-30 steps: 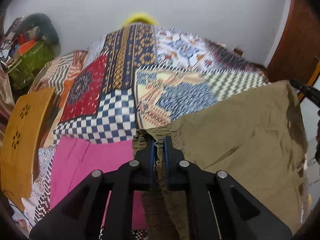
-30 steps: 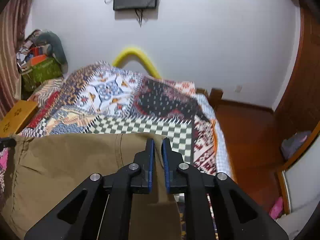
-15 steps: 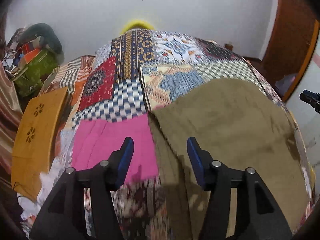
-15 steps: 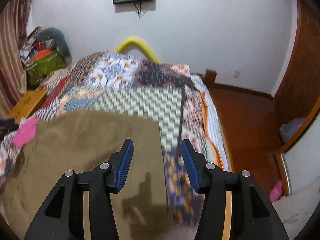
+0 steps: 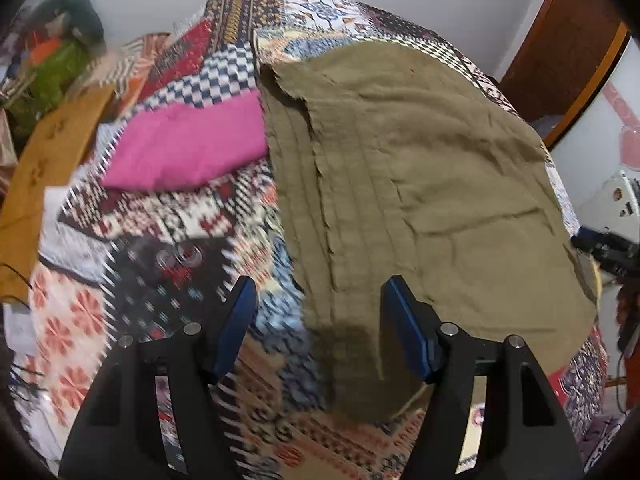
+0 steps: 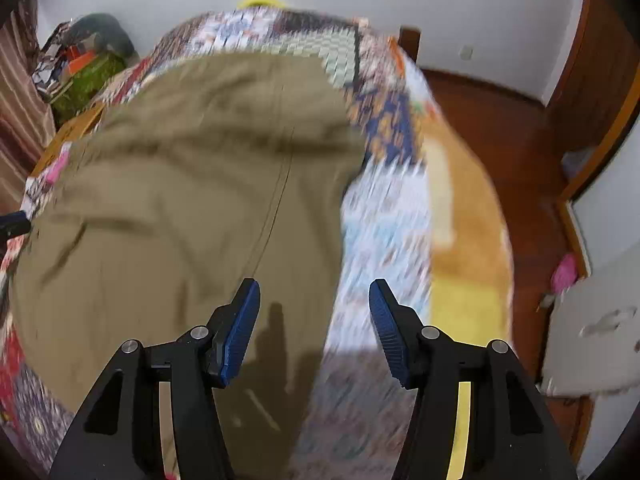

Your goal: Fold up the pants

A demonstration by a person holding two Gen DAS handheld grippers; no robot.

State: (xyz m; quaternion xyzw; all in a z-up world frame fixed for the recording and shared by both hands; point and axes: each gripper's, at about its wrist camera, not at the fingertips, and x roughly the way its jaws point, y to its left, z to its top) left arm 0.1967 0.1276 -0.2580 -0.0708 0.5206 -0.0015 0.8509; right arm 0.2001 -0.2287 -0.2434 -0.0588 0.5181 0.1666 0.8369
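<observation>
1 creased olive cloth pants (image 5: pixel 420 184)

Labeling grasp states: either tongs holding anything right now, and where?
Nothing held. Left tongs and right tongs, jaws just opened, stand open above the olive-khaki cotton pants lying on the patchwork bedspread; no pad touches fabric.

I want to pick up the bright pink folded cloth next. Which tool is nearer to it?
Left. The left tool is open over the patchwork bedspread, below the pink folded cloth. The right tool is open across the olive-brown pants, farther away.
</observation>
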